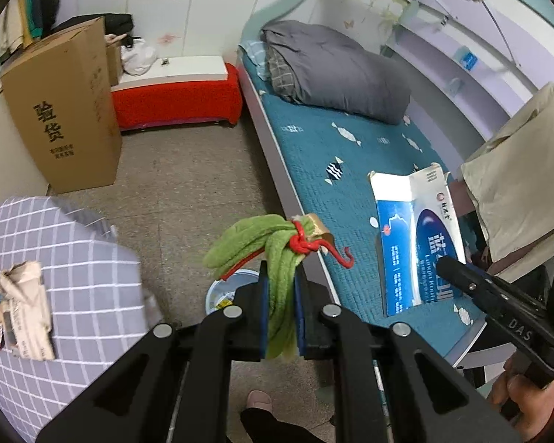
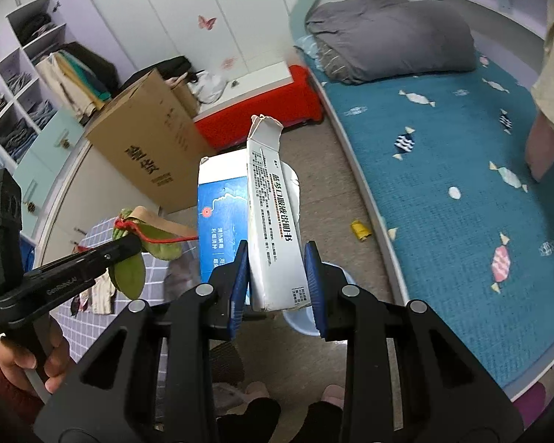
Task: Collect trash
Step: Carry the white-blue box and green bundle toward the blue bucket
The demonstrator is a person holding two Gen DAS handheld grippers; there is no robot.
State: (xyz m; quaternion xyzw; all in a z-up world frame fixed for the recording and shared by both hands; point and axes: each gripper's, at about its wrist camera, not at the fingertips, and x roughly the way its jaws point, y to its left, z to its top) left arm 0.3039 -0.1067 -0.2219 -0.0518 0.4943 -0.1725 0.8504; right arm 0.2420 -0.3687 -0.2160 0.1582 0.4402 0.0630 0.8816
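Speckled floor [image 1: 188, 184] runs beside a teal bed [image 1: 351, 170], with a brown carton [image 1: 62, 110] by the wall. Left gripper [image 1: 280, 288] is clamped tight on a green leaf bundle [image 1: 269, 251] tied with red string — held above a pale bin [image 1: 229, 288]. Right gripper [image 2: 277, 277] pinches a flattened blue-and-white box [image 2: 273, 229], its jaws partly apart around it — over the floor, beside the bed.

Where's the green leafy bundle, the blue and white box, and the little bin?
Leaf bundle [image 1: 282, 288]: left wrist view, on the green leaves between the pads.
Box [image 2: 273, 236]: right wrist view, on its white printed side.
Bin [image 1: 223, 289]: left wrist view, on its pale blue rim.
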